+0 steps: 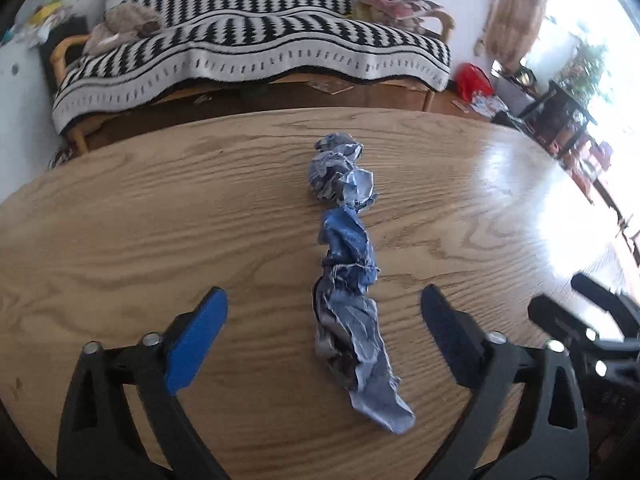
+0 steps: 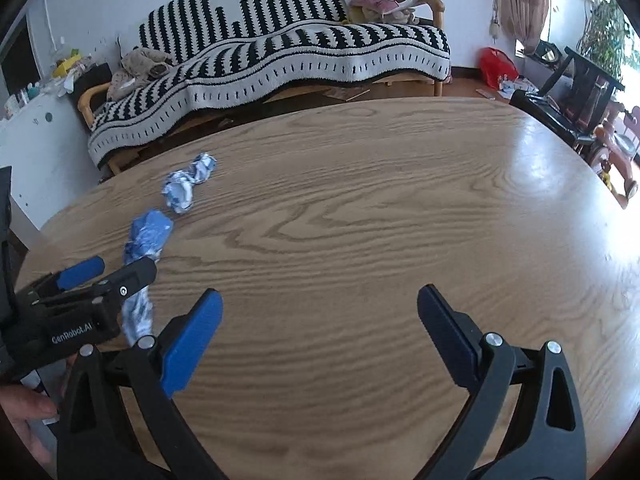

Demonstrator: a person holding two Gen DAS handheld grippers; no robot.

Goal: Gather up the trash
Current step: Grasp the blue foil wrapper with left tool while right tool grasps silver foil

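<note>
Left wrist view: wooden table (image 1: pixel 160 216), striped sofa (image 1: pixel 256 52) beyond. Left gripper (image 1: pixel 324 320) jaws wide, straddling crumpled blue paper (image 1: pixel 348 280), pads clear. Right gripper (image 2: pixel 320 312) wide, empty.

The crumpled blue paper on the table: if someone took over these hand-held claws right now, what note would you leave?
Left gripper: open, straddling the near end of the long crumpled blue wrapper, pads not touching.
Right gripper: open, empty, over bare wooden table.
A second crumpled paper ball lies just beyond the wrapper.
Done: nothing collected.
Left: grip and remove both. No bin in view.
</note>
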